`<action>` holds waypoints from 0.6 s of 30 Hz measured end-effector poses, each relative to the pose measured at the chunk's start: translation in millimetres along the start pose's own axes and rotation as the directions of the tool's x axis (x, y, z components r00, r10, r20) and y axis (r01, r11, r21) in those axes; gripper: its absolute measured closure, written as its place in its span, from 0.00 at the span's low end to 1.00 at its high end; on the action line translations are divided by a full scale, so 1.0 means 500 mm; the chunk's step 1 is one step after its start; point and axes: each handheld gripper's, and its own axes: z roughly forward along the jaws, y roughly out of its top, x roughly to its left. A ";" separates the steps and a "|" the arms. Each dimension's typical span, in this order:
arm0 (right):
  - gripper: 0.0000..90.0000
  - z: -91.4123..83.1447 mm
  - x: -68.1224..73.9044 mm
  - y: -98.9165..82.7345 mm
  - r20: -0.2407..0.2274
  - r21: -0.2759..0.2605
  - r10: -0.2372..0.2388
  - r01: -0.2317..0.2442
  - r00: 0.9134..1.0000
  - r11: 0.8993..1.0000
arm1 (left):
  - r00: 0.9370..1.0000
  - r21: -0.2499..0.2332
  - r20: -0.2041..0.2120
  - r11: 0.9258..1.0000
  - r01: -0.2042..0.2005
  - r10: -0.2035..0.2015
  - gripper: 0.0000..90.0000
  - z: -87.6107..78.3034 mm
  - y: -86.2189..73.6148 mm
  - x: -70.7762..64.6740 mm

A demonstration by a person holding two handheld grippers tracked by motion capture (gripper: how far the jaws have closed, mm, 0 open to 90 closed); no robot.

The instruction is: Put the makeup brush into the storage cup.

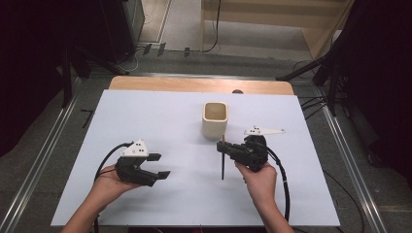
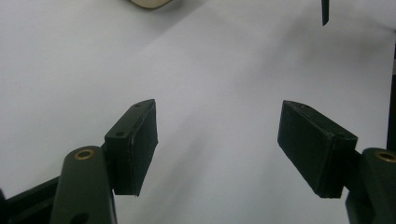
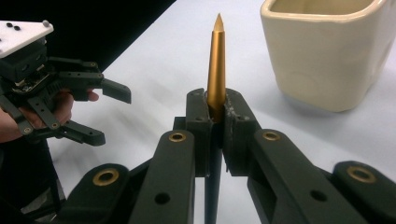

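Where the high view looks down on the white desk (image 1: 160, 116), right claw (image 1: 224, 147) clamps a pencil (image 1: 223, 162) near its tip, just short of the cream cup (image 1: 215, 119), likely its target. Left claw (image 1: 159, 165) hovers well apart, wide, empty.

Left gripper view: pads (image 2: 137, 144) spread over bare desk, nothing between.

Right gripper view: jaws pinch the gold pencil (image 3: 216, 65) upright, tip skyward, cup (image 3: 327, 51) close beside, probably to drop it in.
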 end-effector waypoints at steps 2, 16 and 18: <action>0.93 -0.002 0.000 0.002 0.000 -0.003 0.000 0.000 1.000 1.000 | 1.000 0.001 -0.005 1.000 0.002 -0.002 0.32 -0.002 -0.003 0.001; 0.93 -0.012 0.003 0.020 0.021 -0.018 -0.026 0.026 0.999 1.000 | 0.999 -0.018 -0.037 0.999 0.026 -0.027 0.32 -0.018 -0.024 0.008; 0.93 -0.015 0.003 0.026 0.027 -0.020 -0.032 0.032 0.999 0.999 | 0.999 -0.020 -0.042 0.999 0.030 -0.031 0.32 -0.019 -0.024 0.008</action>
